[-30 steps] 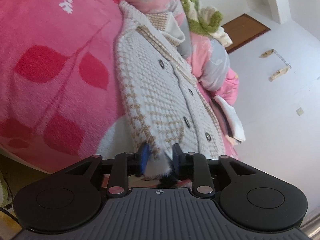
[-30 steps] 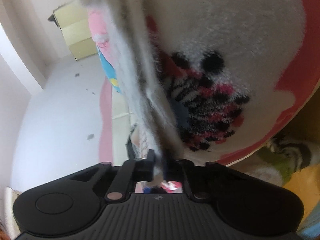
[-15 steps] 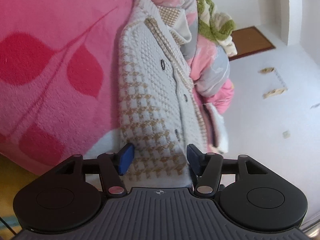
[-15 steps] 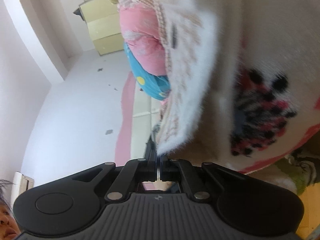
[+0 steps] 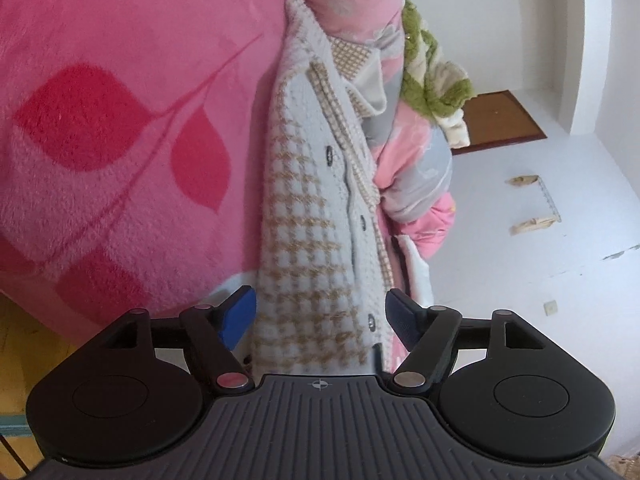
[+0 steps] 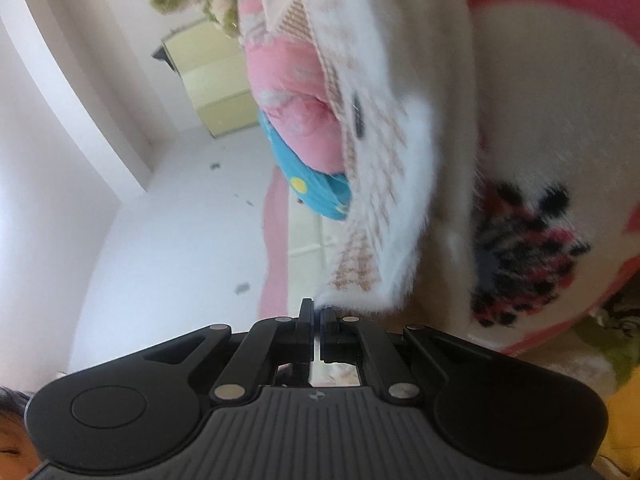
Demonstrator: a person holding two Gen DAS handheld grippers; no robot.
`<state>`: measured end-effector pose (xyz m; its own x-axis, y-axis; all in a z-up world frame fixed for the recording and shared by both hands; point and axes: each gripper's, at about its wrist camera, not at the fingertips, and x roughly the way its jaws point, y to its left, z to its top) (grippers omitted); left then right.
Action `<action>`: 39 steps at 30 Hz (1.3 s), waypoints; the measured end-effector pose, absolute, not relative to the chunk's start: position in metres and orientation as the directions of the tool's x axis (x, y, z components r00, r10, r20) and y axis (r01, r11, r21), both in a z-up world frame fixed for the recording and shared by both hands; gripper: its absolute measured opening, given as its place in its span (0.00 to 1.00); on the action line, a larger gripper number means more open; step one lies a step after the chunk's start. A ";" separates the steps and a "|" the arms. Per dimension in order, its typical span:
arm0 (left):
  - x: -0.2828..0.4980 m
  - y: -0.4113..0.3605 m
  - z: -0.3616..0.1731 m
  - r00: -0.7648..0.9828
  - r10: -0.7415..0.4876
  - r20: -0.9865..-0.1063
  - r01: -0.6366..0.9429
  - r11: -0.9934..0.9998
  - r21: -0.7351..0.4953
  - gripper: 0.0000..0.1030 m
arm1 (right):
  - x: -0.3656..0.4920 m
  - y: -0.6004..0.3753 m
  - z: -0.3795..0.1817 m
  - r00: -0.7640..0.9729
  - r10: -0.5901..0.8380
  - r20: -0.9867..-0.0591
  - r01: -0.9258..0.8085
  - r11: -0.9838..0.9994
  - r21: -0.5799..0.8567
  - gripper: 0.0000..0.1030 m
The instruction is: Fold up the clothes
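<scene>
Now left hand-held gripper [image 5: 320, 318] spread, jaws just been opening, houndstooth cardigan [image 5: 316, 216] hem between blue pads, untouched. Cardigan lies on pink blanket [image 5: 120, 120]; quilt pile [image 5: 404, 152] crowds far side. Right hand-held gripper [image 6: 316, 314] pressed together, nothing pinched.

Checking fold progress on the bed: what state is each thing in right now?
Houndstooth cardigan: buttoned, lying lengthwise on the pink blanket.
Left gripper: open, jaws just opened, cardigan hem between them, not pinched.
Right gripper: shut, at the cardigan's edge; a pinch is not clear.
Bedding pile: bunched beside the cardigan.
</scene>
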<state>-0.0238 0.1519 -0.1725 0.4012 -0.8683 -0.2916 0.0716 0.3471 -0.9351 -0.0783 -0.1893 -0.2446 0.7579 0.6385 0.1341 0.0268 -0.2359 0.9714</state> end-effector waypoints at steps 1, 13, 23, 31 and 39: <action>-0.024 0.151 -0.173 0.399 -0.868 -0.297 0.071 0.352 -0.933 0.69 | -0.082 -0.183 -0.242 0.743 0.660 0.108 0.042 -0.208 0.977 0.02; -0.026 0.155 -0.177 0.404 -0.849 -0.341 0.081 0.404 -0.911 0.69 | -0.101 -0.200 -0.242 0.698 0.668 -0.258 0.211 0.152 0.965 0.38; -0.027 0.140 -0.179 0.392 -0.805 -0.445 0.072 0.509 -0.858 0.31 | -0.078 -0.206 -0.247 0.744 0.652 -0.147 0.181 0.015 0.983 0.48; -0.026 0.148 -0.178 0.364 -0.836 -0.410 0.045 0.456 -0.889 0.06 | -0.056 -0.198 -0.258 0.717 0.694 -0.063 0.193 -0.111 0.975 0.45; -0.026 0.150 -0.177 0.366 -0.868 -0.336 0.015 0.366 -0.930 0.08 | -0.036 -0.195 -0.256 0.701 0.712 0.043 0.147 -0.204 0.968 0.18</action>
<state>-0.0261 0.1500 -0.1766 0.3656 -0.8682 -0.3356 0.0151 0.3660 -0.9305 -0.0364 -0.1948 -0.2561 0.7013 0.7116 0.0429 0.1474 -0.2037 0.9679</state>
